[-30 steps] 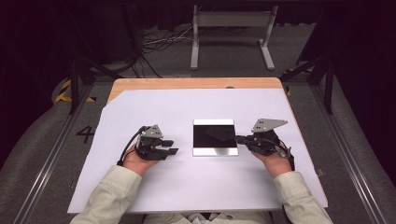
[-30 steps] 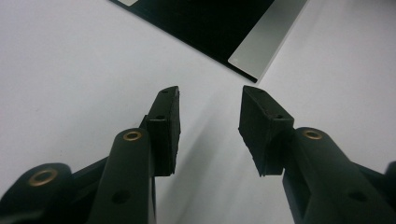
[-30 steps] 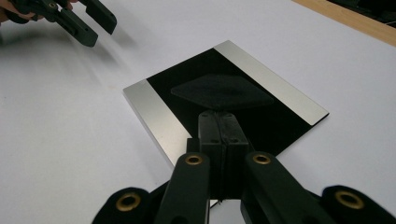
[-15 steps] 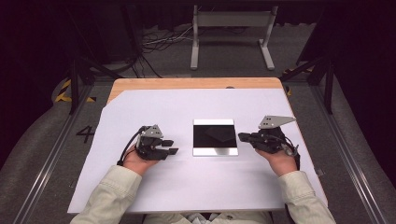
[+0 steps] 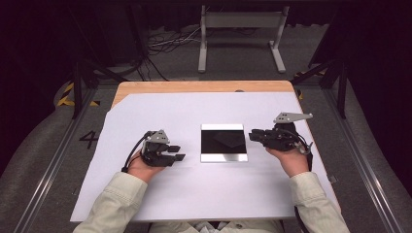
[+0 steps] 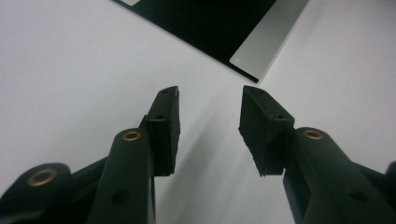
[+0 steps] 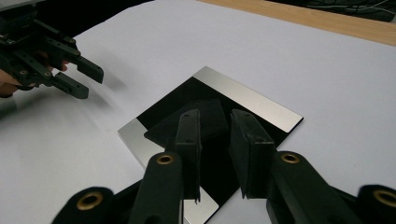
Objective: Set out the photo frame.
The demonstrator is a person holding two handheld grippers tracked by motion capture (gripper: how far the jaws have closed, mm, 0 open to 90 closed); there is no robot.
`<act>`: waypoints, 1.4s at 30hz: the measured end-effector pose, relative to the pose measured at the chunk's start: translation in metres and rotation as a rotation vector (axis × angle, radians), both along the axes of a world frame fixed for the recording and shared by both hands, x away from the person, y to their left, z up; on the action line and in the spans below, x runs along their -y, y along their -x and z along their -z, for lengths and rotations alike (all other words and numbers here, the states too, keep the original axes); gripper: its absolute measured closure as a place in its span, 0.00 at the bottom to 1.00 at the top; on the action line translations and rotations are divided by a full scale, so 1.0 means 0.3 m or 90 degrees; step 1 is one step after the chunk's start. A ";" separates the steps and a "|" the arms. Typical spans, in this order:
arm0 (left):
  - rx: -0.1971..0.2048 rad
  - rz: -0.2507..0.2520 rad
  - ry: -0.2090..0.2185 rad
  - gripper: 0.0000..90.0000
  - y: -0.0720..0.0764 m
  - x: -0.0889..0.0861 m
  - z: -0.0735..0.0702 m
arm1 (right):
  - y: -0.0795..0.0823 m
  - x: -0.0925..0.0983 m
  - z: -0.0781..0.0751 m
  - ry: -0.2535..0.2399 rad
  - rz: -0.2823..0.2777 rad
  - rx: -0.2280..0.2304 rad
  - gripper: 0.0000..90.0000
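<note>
The black tray (image 5: 224,142) lies untouched at mid-frame, so the pick-up is all ahead of you. Your right gripper (image 5: 253,135) has just been opening, nothing between; your left gripper (image 5: 177,153) gapes empty.

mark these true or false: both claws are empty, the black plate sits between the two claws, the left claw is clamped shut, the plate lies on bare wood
1. Both claws are empty. True: the left claw and right claw hold nothing; the right's jaws have just been opening.
2. The black plate sits between the two claws. True.
3. The left claw is clamped shut. False: its jaws stand apart over the white sheet.
4. The plate lies on bare wood. False: it lies flat on the white sheet; the wooden table shows at the far edge.
</note>
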State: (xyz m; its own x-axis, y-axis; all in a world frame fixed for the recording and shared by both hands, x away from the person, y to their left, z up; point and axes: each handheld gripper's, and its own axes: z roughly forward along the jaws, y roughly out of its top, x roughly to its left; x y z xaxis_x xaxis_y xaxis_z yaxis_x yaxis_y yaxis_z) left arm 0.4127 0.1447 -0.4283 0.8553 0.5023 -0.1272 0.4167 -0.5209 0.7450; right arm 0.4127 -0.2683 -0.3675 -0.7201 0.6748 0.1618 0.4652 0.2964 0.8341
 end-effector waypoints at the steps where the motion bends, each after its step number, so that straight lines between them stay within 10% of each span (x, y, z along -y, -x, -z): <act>1: -0.003 -0.003 0.003 0.65 0.001 0.000 0.001 | -0.007 -0.002 -0.002 0.005 0.002 -0.007 0.79; 20: -0.001 -0.003 0.001 0.65 0.001 -0.001 0.002 | -0.093 -0.020 -0.040 0.003 0.022 -0.086 0.66; 42: -0.003 -0.005 0.001 0.64 -0.001 -0.004 0.005 | -0.126 -0.032 0.030 -0.078 0.048 -0.171 0.53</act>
State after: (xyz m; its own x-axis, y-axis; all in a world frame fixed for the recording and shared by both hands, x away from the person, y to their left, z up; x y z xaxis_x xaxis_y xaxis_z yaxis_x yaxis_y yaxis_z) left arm 0.4128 0.1460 -0.4297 0.8506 0.5089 -0.1318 0.4244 -0.5168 0.7435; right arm 0.4504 -0.2586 -0.3764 -0.5896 0.6879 0.4232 0.6902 0.1571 0.7063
